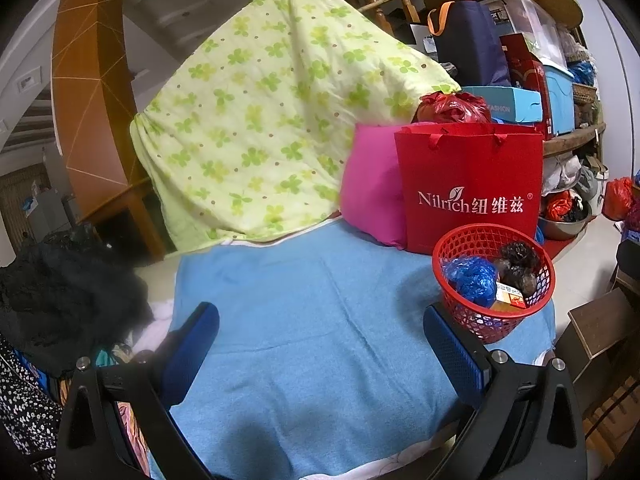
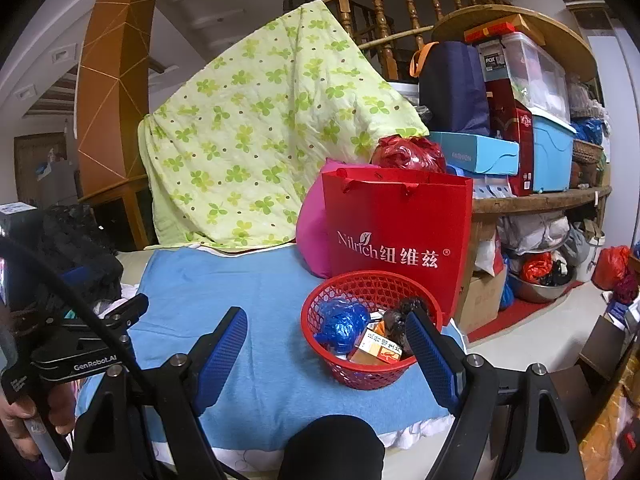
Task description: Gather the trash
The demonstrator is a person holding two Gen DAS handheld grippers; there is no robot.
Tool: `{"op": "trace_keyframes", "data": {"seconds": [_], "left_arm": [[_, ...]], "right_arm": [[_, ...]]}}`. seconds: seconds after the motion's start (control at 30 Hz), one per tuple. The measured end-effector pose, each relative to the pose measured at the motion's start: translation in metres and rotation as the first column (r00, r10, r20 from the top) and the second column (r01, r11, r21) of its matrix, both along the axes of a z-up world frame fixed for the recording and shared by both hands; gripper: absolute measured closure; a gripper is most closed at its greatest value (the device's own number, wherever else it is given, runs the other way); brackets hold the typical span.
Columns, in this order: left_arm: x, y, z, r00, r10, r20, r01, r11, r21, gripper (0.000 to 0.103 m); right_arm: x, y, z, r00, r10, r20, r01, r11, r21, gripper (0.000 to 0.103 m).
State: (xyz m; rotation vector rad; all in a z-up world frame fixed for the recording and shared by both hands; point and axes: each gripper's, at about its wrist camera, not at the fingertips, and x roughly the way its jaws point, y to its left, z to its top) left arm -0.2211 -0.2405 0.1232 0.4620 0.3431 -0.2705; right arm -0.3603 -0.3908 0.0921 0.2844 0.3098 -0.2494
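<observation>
Both grippers — left gripper [image 1: 320,344], right gripper [image 2: 326,346] — spread wide, holding nothing.
Trash already in red basket [image 2: 320,304]; blue towel [image 1: 312,300] bare — probably nearly done.

Left gripper [image 1: 320,344] is showing black angular frame arms, blue fingers [image 1: 194,344] with fine dotted texture, and silver round screws on the arm tops. Right gripper [image 2: 326,356] is showing the same build: black frame, blue textured fingers [image 2: 224,350], silver screws. From the right wrist view, the left unit's black body is carrying white "GenRobot.AI" lettering, a black cable is curving across it, and the bare-skinned left hand [image 2: 30,420] is showing beneath. A rounded black shape is sitting at that view's bottom edge.
</observation>
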Motion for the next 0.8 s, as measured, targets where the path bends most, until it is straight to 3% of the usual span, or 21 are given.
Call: {"op": "trace_keyframes", "data": {"seconds": [0.8], "left_arm": [[-0.0001,-0.0022,-0.0016,1.0,-0.007,-0.005,0.008,1.0,0.006,0.002]], "right_arm": [[0.0016,-0.0022,-0.0001,1.0,-0.002,0.0,0.002,1.0,-0.001,0.019]]}}
